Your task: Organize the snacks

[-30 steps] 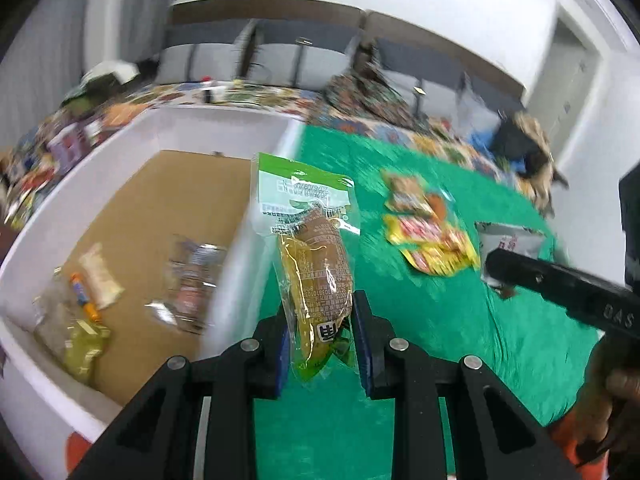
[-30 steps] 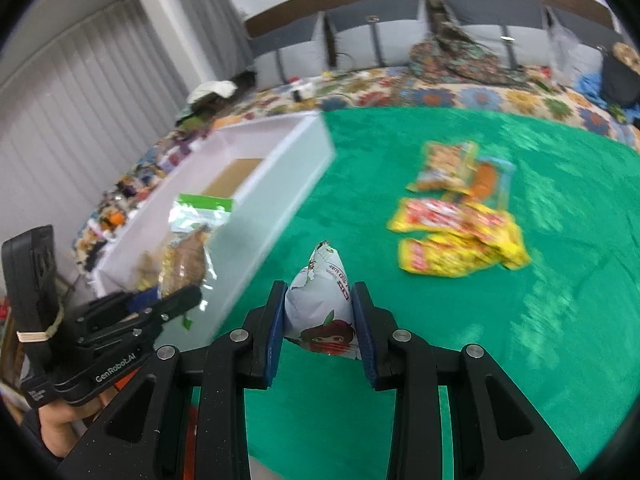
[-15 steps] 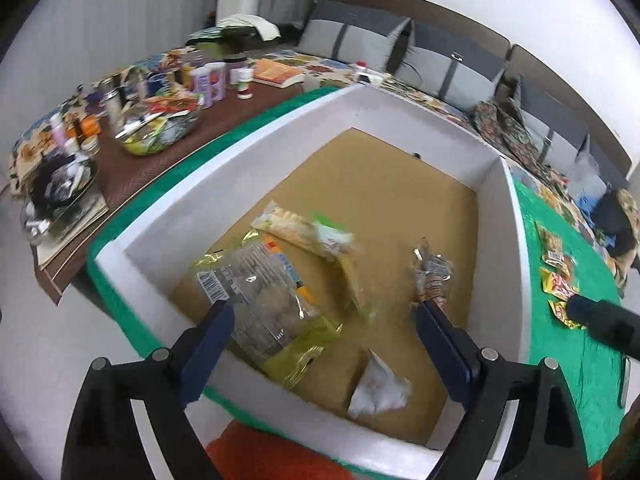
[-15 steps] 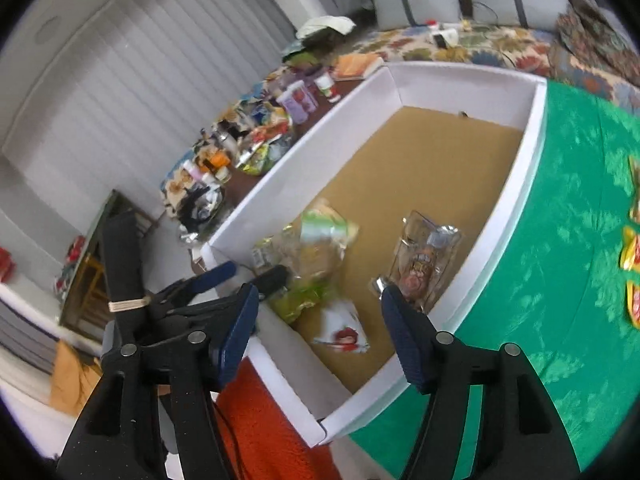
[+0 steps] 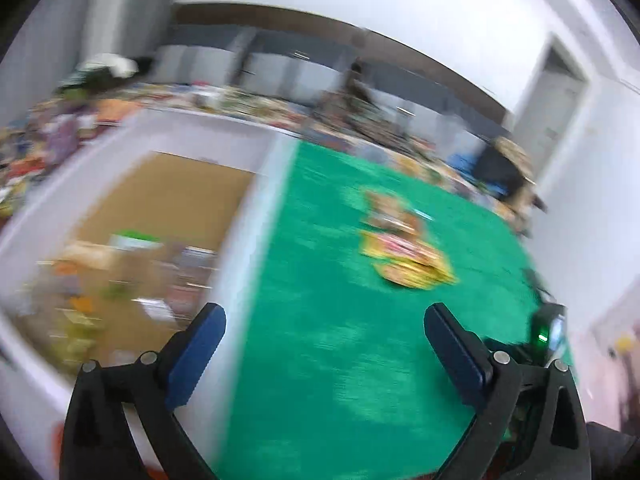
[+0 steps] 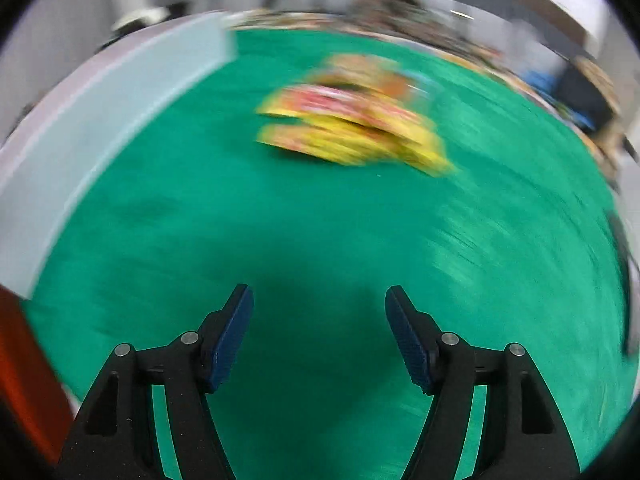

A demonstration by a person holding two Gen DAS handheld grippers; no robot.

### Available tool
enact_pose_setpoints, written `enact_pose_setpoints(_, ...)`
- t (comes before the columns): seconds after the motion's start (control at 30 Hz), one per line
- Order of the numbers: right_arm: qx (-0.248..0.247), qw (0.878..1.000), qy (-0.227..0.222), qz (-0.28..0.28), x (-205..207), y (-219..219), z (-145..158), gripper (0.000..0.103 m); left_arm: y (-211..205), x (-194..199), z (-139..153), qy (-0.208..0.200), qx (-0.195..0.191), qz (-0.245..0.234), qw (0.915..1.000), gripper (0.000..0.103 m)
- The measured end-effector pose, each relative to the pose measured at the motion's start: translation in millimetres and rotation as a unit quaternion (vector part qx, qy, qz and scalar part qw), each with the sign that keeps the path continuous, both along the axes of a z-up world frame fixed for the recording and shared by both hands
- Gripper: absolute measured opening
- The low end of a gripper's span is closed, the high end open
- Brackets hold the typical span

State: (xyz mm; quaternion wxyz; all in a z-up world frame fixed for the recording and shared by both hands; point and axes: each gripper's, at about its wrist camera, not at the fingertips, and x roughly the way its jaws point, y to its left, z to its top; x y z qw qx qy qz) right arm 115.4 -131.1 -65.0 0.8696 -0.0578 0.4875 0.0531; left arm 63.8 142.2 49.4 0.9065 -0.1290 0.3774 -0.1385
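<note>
A: What is the biggest thing here?
B: The green surface (image 5: 344,344). It fills most of both views, and both are blurry.

A: What comes next?
B: A big white box (image 5: 244,248) on the left side of the green surface. It has a brown floor. Some snack packets (image 5: 120,276) lie inside it at the near end, but they are too blurry to tell apart.

A: Are there more snacks?
B: Yes. A pile of yellow and orange snack bags (image 6: 352,124) lies on the green surface, to the right of the box and well apart from it. It is far from both sets of fingers.

A: What is the left gripper (image 5: 325,346) doing?
B: Its blue fingers (image 5: 196,350) stand very wide and are opening more. Nothing is between them. The left one sits over the near wall of the box.

A: And the right gripper (image 6: 319,334)?
B: Its fingers (image 6: 230,340) are apart and opening too. Only bare green shows between them. They hold nothing.
</note>
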Motion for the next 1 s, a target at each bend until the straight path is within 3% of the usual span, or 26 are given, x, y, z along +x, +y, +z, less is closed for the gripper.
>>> enact_pose_setpoints(0.13, 0.000, 0.997, -0.023, -0.080, -14, -66, -6, 0.072, -76, 17, -36, 0.027, 0.029, -0.066, 0.9970, 0.101)
enact_pose_setpoints(0.3, 0.003, 0.990, -0.030, -0.136, -13, -109, -11, 0.072, -123, 48, -94, 0.060, 0.097, -0.078, 0.9904, 0.101)
enact_pose_setpoints(0.53, 0.009, 0.985, -0.041, -0.169, 4, -134, -15, 0.074, -113, 95, -134, 0.080, 0.099, -0.028, 0.9915, 0.101)
enact_pose_setpoints(0.7, 0.010, 0.983, -0.052, -0.174, 9, -140, -19, 0.081, -111, 103, -140, 0.062, 0.125, -0.025, 0.9899, 0.101)
enact_pose_setpoints(0.87, 0.015, 0.982, -0.054, -0.178, 11, -144, -20, 0.087, -123, 102, -144, 0.061, 0.174, -0.031, 0.9824, 0.103)
enact_pose_setpoints(1.0, 0.012, 0.982, -0.053, -0.180, 12, -144, -20, 0.089, -121, 101, -144, 0.060, 0.174, -0.031, 0.9825, 0.103)
